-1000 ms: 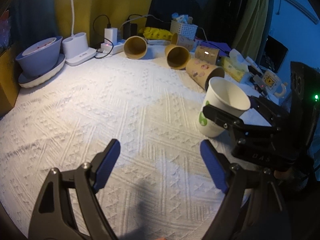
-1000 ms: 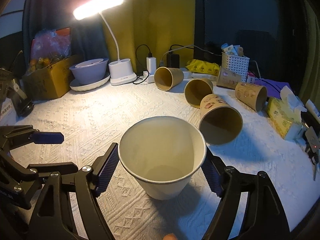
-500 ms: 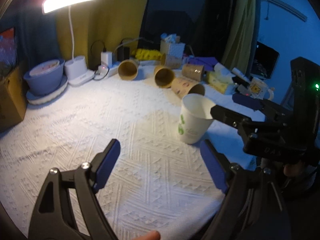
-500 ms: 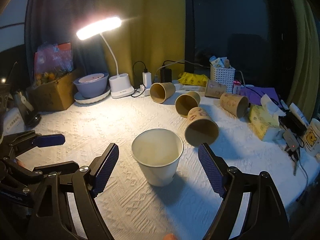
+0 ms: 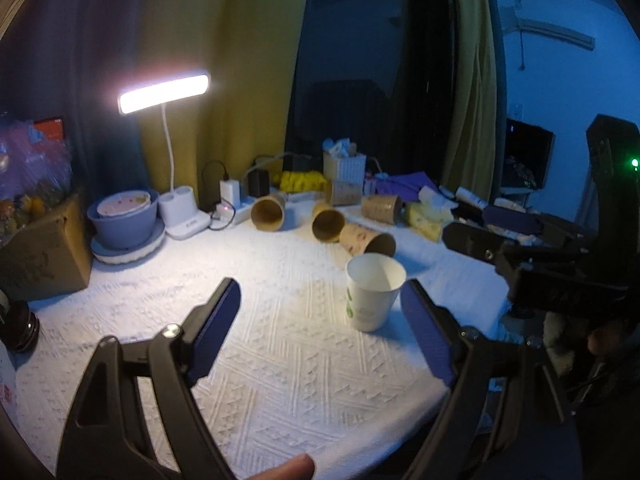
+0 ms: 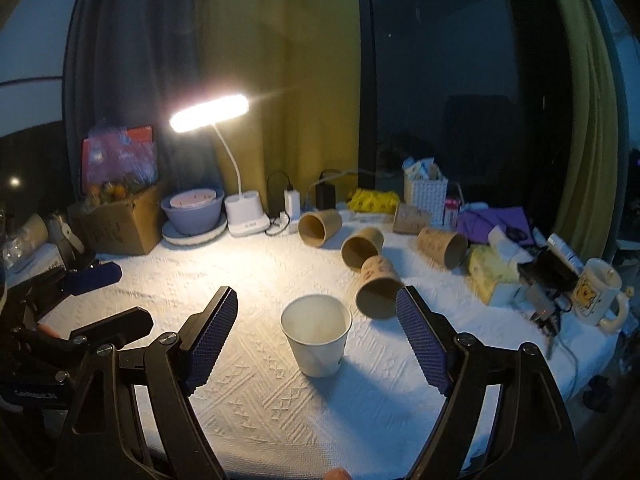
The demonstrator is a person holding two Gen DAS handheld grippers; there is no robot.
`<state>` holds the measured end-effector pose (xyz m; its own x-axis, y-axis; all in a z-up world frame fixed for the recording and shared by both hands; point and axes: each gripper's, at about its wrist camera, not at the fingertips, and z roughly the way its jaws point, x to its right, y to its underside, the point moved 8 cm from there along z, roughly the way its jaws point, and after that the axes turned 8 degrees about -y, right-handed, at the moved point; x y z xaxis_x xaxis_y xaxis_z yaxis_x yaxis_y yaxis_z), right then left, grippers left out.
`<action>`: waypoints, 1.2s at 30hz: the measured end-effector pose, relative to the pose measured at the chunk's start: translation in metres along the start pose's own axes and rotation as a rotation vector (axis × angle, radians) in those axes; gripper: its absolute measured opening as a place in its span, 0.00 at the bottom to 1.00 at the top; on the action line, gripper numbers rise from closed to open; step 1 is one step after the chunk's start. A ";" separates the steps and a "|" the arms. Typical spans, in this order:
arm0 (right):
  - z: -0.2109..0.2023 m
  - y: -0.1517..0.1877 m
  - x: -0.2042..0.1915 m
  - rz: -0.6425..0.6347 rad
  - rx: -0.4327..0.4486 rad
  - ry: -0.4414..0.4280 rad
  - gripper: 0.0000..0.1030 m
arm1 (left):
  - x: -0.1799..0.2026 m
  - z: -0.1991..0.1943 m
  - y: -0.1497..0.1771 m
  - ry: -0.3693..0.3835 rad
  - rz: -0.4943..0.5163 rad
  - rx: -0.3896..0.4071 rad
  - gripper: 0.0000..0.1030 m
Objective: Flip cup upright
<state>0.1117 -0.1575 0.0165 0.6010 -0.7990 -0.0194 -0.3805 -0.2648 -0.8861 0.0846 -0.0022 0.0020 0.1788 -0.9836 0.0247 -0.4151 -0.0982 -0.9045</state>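
A white paper cup (image 6: 316, 336) stands upright on the white textured tablecloth (image 6: 256, 392). It also shows in the left wrist view (image 5: 373, 293) with a green print on its side. My right gripper (image 6: 316, 340) is open and empty, pulled back from the cup with its blue pads wide on either side. My left gripper (image 5: 324, 336) is open and empty, to the left of the cup. The right gripper also shows at the right edge of the left wrist view (image 5: 496, 232).
Several brown paper cups (image 6: 378, 292) lie on their sides behind the white cup. A lit desk lamp (image 6: 208, 114), a purple bowl (image 6: 192, 208), a cardboard box (image 6: 120, 224), a white basket (image 6: 425, 196), a tissue box (image 6: 490, 276) and a mug (image 6: 596, 300) ring the table.
My right gripper has let go of the white cup and drawn back and up. The cup stays upright on the cloth. My left gripper has also pulled back.
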 end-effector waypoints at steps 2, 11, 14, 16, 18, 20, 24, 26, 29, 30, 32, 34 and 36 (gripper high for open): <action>-0.011 -0.007 -0.002 -0.009 0.022 0.004 0.82 | 0.000 -0.008 -0.006 0.006 -0.011 0.025 0.81; -0.046 -0.021 -0.008 -0.032 0.093 0.012 0.82 | -0.001 -0.049 -0.028 -0.030 -0.032 0.166 0.81; -0.045 -0.014 -0.007 -0.038 0.079 0.007 0.82 | -0.002 -0.055 -0.027 -0.058 -0.038 0.199 0.81; -0.042 -0.008 -0.005 -0.033 0.063 0.004 0.82 | -0.001 -0.054 -0.022 -0.054 -0.041 0.192 0.81; -0.040 -0.003 -0.003 -0.028 0.052 0.003 0.82 | 0.000 -0.051 -0.020 -0.043 -0.043 0.182 0.81; -0.038 0.000 -0.002 -0.024 0.043 0.004 0.82 | 0.002 -0.049 -0.018 -0.041 -0.043 0.180 0.81; -0.035 0.001 0.000 -0.017 0.040 0.006 0.82 | 0.003 -0.048 -0.018 -0.039 -0.043 0.187 0.81; -0.035 0.002 0.000 -0.017 0.039 0.004 0.82 | 0.004 -0.047 -0.017 -0.035 -0.046 0.186 0.81; -0.033 0.002 0.000 -0.018 0.031 0.003 0.82 | 0.003 -0.045 -0.015 -0.029 -0.050 0.177 0.81; -0.033 0.002 0.000 -0.019 0.030 0.001 0.82 | 0.003 -0.045 -0.015 -0.027 -0.050 0.176 0.81; -0.032 0.003 0.000 -0.022 0.026 0.000 0.82 | 0.003 -0.045 -0.015 -0.024 -0.051 0.175 0.81; -0.032 0.003 -0.001 -0.022 0.027 -0.001 0.82 | 0.004 -0.044 -0.014 -0.021 -0.052 0.174 0.81; -0.032 0.003 -0.001 -0.022 0.026 0.001 0.82 | 0.004 -0.044 -0.014 -0.020 -0.053 0.172 0.81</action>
<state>0.0877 -0.1747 0.0282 0.6087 -0.7934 0.0007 -0.3489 -0.2684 -0.8979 0.0519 -0.0119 0.0332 0.2146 -0.9744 0.0675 -0.2461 -0.1208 -0.9617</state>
